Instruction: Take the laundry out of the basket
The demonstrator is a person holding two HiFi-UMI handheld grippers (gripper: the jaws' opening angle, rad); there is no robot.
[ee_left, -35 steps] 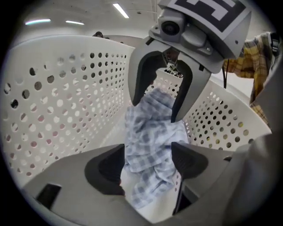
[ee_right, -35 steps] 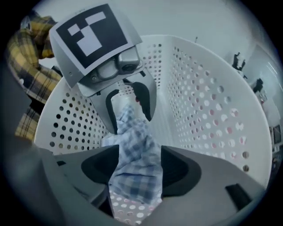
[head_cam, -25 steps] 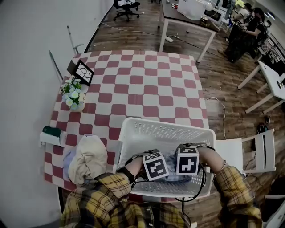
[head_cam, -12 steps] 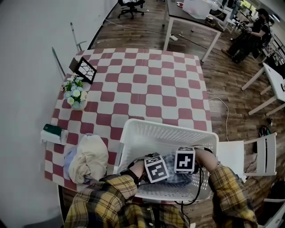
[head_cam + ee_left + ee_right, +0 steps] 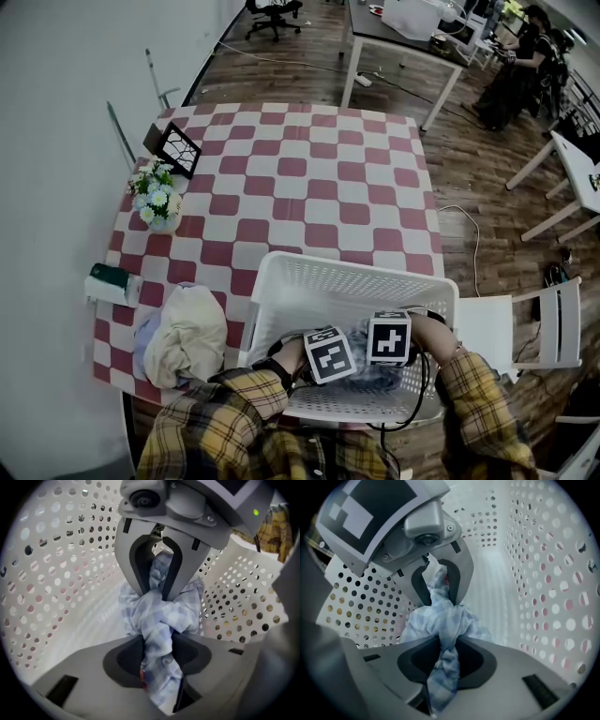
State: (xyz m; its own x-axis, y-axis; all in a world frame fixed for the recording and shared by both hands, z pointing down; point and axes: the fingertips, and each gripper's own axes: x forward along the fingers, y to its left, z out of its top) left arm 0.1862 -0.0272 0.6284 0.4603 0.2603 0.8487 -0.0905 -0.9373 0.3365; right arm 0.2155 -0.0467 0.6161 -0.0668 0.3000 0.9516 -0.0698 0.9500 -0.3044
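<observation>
A white perforated laundry basket [image 5: 352, 265] stands at the table's near edge. Both grippers reach down into it and face each other. A blue-and-white checked cloth [image 5: 159, 616] lies bunched on the basket floor, also visible as the checked cloth [image 5: 450, 620] [image 5: 373, 377]. My left gripper [image 5: 157, 641] [image 5: 339, 364] has just been closing and is shut on one end of the cloth. My right gripper [image 5: 446, 651] [image 5: 389, 352] has just been closing too and pinches the other end. The cloth is twisted between the two pairs of jaws.
A heap of cream and pale-blue laundry [image 5: 187, 333] lies on the red-and-white checked table [image 5: 300, 187], left of the basket. Further left and back are a flower vase [image 5: 157, 197], a black frame [image 5: 176, 148] and a green-topped pack [image 5: 111, 281]. A white chair [image 5: 525, 323] stands on the right.
The right gripper has sunk a little deeper into the basket onto the cloth. The left gripper has barely moved. The laundry heap on the table is unchanged.
</observation>
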